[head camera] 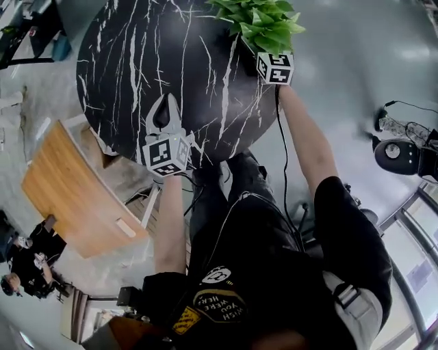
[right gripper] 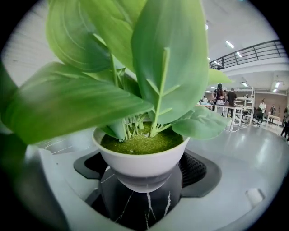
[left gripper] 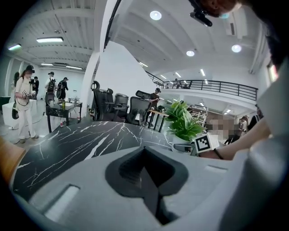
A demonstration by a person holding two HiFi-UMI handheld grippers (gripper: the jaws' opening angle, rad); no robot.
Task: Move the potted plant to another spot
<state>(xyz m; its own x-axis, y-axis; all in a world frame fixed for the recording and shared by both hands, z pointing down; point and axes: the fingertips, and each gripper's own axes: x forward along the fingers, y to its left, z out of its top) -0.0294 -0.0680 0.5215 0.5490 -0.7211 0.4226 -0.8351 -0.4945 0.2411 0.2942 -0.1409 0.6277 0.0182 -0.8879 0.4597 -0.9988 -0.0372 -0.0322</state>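
The potted plant (head camera: pixel 260 20), broad green leaves in a white pot (right gripper: pixel 142 164), stands at the far right rim of the round black marble table (head camera: pixel 137 61). My right gripper (head camera: pixel 274 56) reaches in under the leaves. In the right gripper view its dark pads (right gripper: pixel 201 171) sit against the pot's lower sides, and marble shows under the pot. My left gripper (head camera: pixel 162 113) hovers over the near part of the table, shut and holding nothing. From the left gripper view the plant (left gripper: pixel 183 124) is off to the right, beyond the shut left gripper (left gripper: pixel 146 169).
A wooden table (head camera: pixel 75 191) stands on the floor to the left, with people (head camera: pixel 27 266) beyond it. Cabled equipment (head camera: pixel 400 154) lies on the floor to the right. Office chairs (left gripper: pixel 117 106) and a standing person (left gripper: pixel 25 103) are past the marble table.
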